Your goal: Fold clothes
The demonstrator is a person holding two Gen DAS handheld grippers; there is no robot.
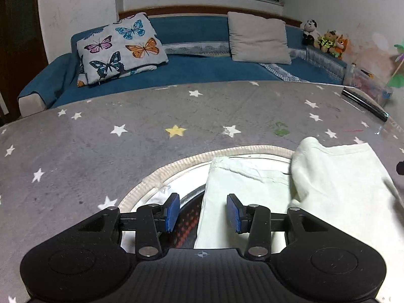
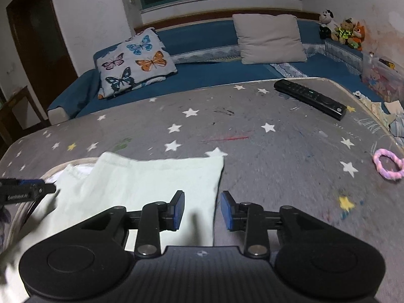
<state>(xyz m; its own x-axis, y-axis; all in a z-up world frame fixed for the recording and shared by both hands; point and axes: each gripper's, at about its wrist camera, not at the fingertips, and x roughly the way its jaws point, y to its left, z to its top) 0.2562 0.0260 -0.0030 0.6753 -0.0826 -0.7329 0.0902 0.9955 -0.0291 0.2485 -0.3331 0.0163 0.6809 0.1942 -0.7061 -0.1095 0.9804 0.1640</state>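
Note:
A pale, whitish garment (image 1: 335, 184) lies partly folded on the grey star-patterned table cover (image 1: 126, 139), with one layer lapped over another on its right side. My left gripper (image 1: 203, 212) is open and empty, its blue pads astride the garment's left edge. In the right wrist view the same garment (image 2: 151, 184) lies flat, and my right gripper (image 2: 202, 210) is open and empty over its right edge. The left gripper's tip (image 2: 27, 192) shows at the far left there.
A round cream-rimmed mat (image 1: 161, 174) lies under the garment. A black remote (image 2: 310, 98) lies at the back right, and a pink braided ring (image 2: 388, 166) at the right edge. A blue sofa (image 2: 207, 75) with cushions stands behind the table.

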